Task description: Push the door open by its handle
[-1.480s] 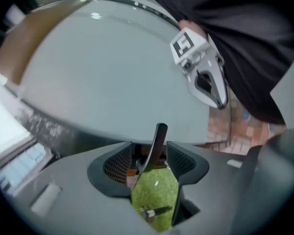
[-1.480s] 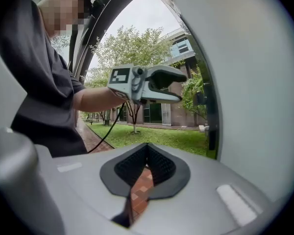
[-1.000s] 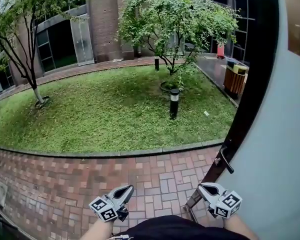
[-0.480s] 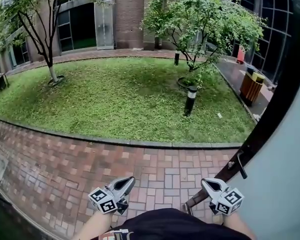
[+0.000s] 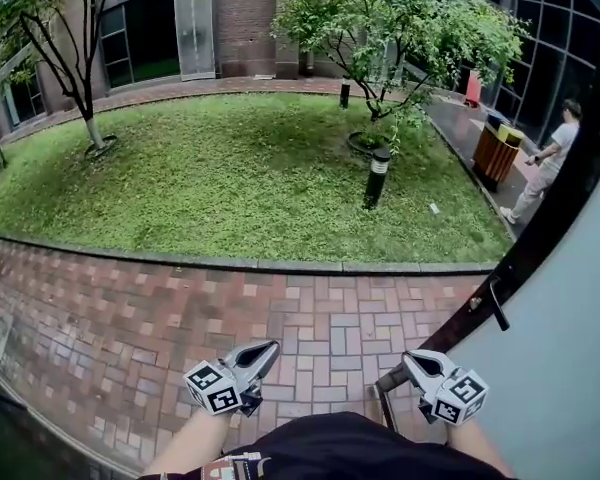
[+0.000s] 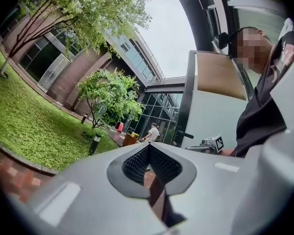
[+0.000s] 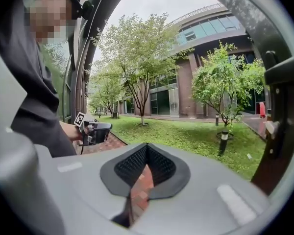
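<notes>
Well, wdn bin (image 5: 497, 155) past door (image 5: 565, 368), contents hidden.

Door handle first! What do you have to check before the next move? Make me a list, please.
1. Door handle in sight: ok.
2. Right gripper on the handle: not ok, it sits apart, lower down.
3. Right gripper jaws shut, nothing between them: ok.
4. Left gripper shut, empty, away from the door: ok.
5. Brick path ahead free of obstacles: ok.
6. Passer-by outside the door's swing: cannot tell.
</notes>
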`<state>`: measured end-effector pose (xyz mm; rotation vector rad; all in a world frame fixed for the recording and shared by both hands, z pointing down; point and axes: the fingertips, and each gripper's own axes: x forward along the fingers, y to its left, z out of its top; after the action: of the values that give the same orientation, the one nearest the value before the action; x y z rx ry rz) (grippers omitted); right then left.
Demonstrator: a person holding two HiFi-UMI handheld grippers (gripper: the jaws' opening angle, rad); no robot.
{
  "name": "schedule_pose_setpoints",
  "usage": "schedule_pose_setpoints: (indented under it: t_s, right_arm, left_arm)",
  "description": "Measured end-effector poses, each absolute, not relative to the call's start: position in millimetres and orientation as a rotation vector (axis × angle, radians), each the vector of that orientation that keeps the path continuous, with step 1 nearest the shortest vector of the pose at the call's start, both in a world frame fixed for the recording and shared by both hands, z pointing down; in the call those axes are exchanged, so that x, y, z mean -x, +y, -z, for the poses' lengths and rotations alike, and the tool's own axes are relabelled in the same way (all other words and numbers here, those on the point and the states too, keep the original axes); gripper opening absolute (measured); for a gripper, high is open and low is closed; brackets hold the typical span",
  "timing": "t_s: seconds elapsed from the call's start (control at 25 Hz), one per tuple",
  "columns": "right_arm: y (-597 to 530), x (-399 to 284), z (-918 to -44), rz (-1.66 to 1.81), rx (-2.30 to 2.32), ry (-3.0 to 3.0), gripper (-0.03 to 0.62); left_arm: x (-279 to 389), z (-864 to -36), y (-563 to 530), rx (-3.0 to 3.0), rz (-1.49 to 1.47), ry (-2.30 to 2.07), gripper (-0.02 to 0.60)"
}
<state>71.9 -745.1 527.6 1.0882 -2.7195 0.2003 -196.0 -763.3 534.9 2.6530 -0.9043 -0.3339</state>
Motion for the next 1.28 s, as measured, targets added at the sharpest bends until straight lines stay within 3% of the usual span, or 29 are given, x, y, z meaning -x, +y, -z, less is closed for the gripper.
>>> schedule_pose_setpoints:
  t_s: [0.32, 0.84, 1.28]
  right_arm:
    - [-714, -114, -540, -0.157, -0.891, -2.825, 0.002]
    - [-681, -82, -534, -0.219, -0.522, -2.988, 0.0]
    - [-553, -48, -511, -0.122, -0.484, -3.016, 0.002]
  left_arm:
    - [143, -522, -685, -2.615, 0.258, -1.149, 0.005]
    - [109, -510, -528, -2.432, 0.175, -1.498, 0.005]
    - [88, -481, -390, -2.628, 0.103, -1.429, 0.005]
